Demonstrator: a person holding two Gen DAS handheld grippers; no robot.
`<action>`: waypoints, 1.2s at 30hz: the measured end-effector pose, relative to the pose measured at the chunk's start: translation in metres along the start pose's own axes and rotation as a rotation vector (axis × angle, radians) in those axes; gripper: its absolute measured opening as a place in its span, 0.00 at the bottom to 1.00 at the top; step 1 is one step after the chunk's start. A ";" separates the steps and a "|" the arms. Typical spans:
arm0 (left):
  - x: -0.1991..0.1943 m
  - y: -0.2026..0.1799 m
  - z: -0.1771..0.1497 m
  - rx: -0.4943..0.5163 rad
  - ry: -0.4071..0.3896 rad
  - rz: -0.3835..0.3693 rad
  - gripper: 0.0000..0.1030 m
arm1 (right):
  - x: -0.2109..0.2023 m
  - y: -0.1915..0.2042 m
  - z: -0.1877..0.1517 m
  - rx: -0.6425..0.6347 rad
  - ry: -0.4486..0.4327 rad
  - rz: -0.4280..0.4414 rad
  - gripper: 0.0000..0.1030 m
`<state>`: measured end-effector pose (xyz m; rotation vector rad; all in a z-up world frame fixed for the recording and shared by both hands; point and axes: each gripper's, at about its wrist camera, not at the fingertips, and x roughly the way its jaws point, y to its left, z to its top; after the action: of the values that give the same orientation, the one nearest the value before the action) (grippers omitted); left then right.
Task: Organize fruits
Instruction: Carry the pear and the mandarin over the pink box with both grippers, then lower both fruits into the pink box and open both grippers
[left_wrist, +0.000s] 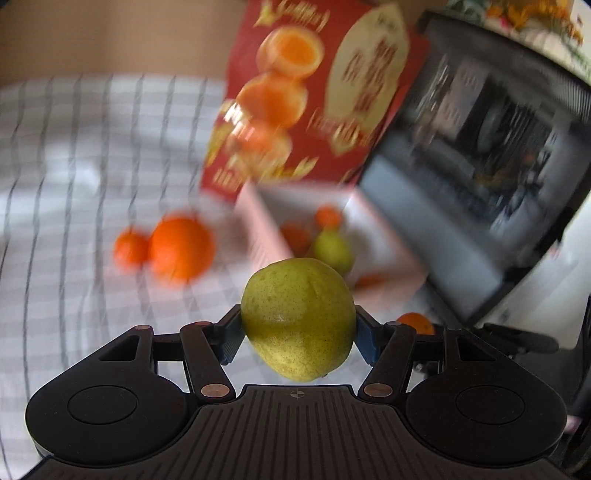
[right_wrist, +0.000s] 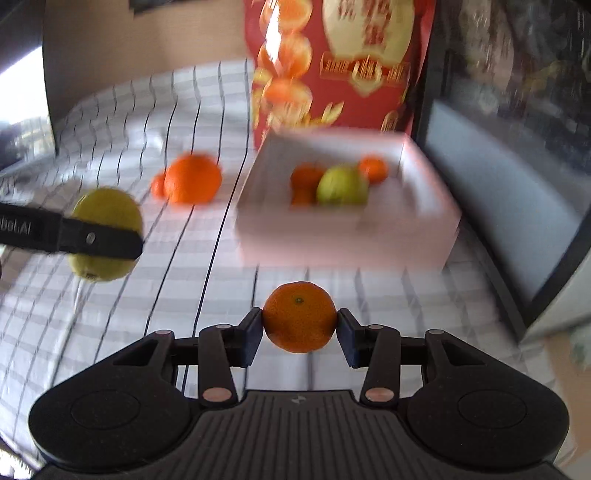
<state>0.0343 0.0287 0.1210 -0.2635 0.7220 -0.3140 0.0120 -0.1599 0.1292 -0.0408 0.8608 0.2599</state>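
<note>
My left gripper (left_wrist: 298, 326) is shut on a green pear (left_wrist: 298, 317), held above the checked cloth. In the right wrist view that same pear (right_wrist: 105, 206) hangs at the left with a black finger (right_wrist: 99, 240) across it. My right gripper (right_wrist: 300, 323) is shut on a small mandarin (right_wrist: 299, 316), lifted off the cloth in front of the white box (right_wrist: 343, 243). Inside the box lie another green pear (right_wrist: 341, 184) and a few mandarins (right_wrist: 373, 169). A large orange (right_wrist: 192, 178) and a small mandarin (right_wrist: 158, 184) sit on the cloth left of the box.
The box's red printed lid (right_wrist: 340, 62) stands upright behind it. A dark glass-fronted appliance (right_wrist: 517, 147) runs along the right side. The grey checked tablecloth (right_wrist: 122, 317) covers the table, with a beige wall behind.
</note>
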 end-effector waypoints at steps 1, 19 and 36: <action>0.005 -0.006 0.015 0.010 -0.011 -0.003 0.65 | -0.002 -0.004 0.012 -0.009 -0.027 -0.005 0.42; 0.177 -0.035 0.121 0.140 0.259 0.077 0.65 | 0.100 -0.085 0.105 0.055 0.041 0.002 0.42; 0.207 -0.034 0.095 0.252 0.280 0.095 0.65 | 0.122 -0.050 0.086 -0.106 0.014 -0.025 0.43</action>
<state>0.2391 -0.0666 0.0758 0.0554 0.9576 -0.3513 0.1644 -0.1702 0.0901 -0.1523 0.8592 0.2818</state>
